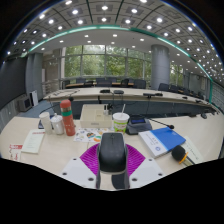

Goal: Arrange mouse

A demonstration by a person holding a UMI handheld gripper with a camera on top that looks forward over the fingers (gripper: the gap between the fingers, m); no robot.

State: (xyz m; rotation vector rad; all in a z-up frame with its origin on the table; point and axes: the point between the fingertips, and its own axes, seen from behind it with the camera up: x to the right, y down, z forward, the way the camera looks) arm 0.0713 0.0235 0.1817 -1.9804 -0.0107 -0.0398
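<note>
A black computer mouse (112, 153) sits between my gripper's (112, 160) two fingers, whose purple pads (91, 158) press against both its sides. The gripper is shut on the mouse and holds it above the near part of a pale desk (60, 150). The mouse's underside and the desk right beneath it are hidden.
On the desk beyond the mouse stand a red bottle (68, 118), a paper cup (120, 122), a dark box (137, 126), a blue-edged book (161, 140), papers (33, 142) and a yellow-black tool (180, 153). More desks and windows lie behind.
</note>
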